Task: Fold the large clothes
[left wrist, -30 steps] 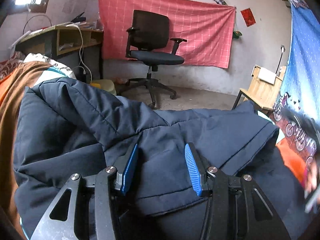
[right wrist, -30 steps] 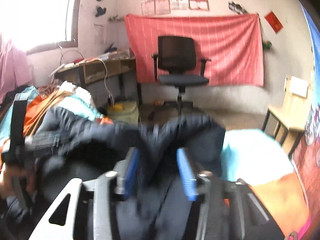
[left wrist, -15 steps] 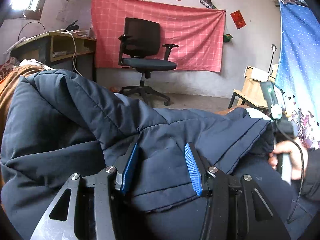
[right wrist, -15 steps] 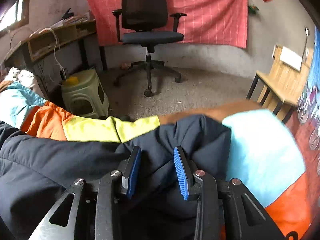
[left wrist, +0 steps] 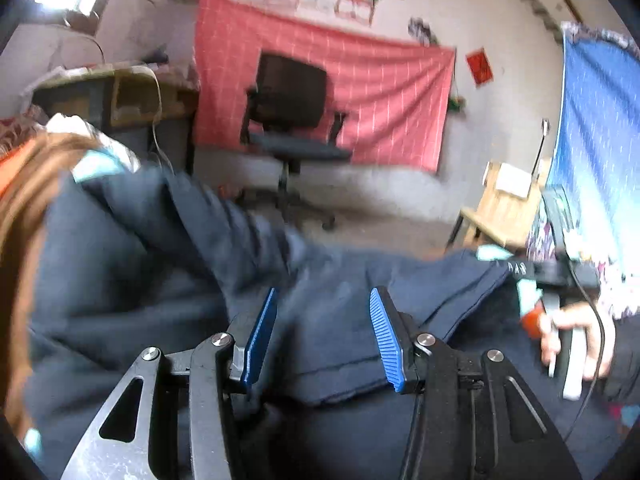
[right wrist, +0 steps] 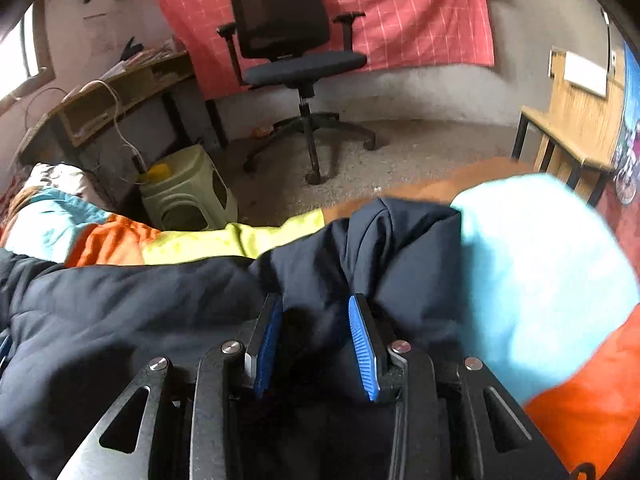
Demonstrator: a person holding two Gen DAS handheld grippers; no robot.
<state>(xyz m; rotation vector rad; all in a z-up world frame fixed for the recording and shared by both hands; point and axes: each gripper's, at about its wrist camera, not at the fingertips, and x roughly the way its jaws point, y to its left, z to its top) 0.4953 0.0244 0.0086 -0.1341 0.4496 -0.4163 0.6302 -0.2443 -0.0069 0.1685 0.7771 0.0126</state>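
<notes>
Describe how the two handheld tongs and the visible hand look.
Both the left tongs and the right tongs have ribbed blue pads on black linkage arms with silver bolts and triangular cutouts. In the left view, the person's hand shows a dark sleeve and a thin black cable.

we see a black office chair (right wrist: 296,36) on the grey floor (right wrist: 420,148), in front of a red cloth (right wrist: 400,12) that hangs on the wall. a green stool (right wrist: 188,196) stands near a wooden desk (right wrist: 108,96) with a white cable (right wrist: 116,120) hanging down. a small wooden table (right wrist: 576,120) is on the right, next to a blue cloth (left wrist: 600,132). the blanket (right wrist: 532,264) has light blue, orange and yellow parts.
</notes>
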